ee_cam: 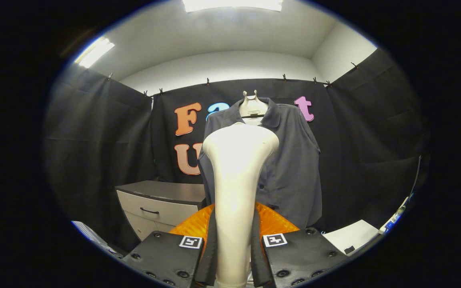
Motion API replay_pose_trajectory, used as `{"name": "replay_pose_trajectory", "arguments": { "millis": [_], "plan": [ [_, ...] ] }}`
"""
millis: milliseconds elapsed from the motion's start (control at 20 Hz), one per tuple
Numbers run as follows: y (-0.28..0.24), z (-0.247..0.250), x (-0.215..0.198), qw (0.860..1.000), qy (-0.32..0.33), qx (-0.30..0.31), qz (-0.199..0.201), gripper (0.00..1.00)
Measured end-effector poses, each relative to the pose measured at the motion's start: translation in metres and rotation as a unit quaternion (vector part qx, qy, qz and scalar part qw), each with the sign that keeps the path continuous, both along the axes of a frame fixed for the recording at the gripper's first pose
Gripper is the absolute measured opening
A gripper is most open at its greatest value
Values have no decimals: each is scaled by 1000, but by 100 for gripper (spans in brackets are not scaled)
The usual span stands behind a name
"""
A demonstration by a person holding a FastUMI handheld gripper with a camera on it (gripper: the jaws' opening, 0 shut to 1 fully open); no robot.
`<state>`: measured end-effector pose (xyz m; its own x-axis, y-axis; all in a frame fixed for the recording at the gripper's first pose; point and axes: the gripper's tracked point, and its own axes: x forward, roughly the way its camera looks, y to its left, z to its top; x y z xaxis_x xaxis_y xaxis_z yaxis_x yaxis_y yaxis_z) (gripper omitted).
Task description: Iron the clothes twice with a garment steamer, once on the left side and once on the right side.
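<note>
Cream plastic runs straight up between your tool's [234, 256] two fingers: that is the handle of the garment steamer [236, 180], and both fingers press on it from either side, so your tool is clamped on the steamer. The handle stands upright and widens into a rounded head above the fingers. That head sits in front of the shirt [290, 168], covering part of its buttoned front; whether the two touch you cannot tell from here.

The dark grey shirt hangs beyond the steamer on a pale hanger [253, 107], against the black cloth wall [94, 140]. Its collar is open at the top, and most of its visible body spreads to the right of the steamer's head, with only a narrow strip showing to the left.

An orange ribbed part [272, 222] shows just behind the fingers, low on both sides of the handle. To the left, below the shirt's level, stands a grey drawer cabinet [162, 202] with a dark handle. A white sheet [352, 236] lies low on the right.
</note>
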<state>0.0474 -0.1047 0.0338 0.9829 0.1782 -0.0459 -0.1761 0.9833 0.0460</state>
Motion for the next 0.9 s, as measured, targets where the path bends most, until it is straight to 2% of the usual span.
{"name": "replay_pose_trajectory", "arguments": {
  "millis": [900],
  "plan": [
    [5, 17, -10, 1000, -24, 7, 2, 41]
  ]
}}
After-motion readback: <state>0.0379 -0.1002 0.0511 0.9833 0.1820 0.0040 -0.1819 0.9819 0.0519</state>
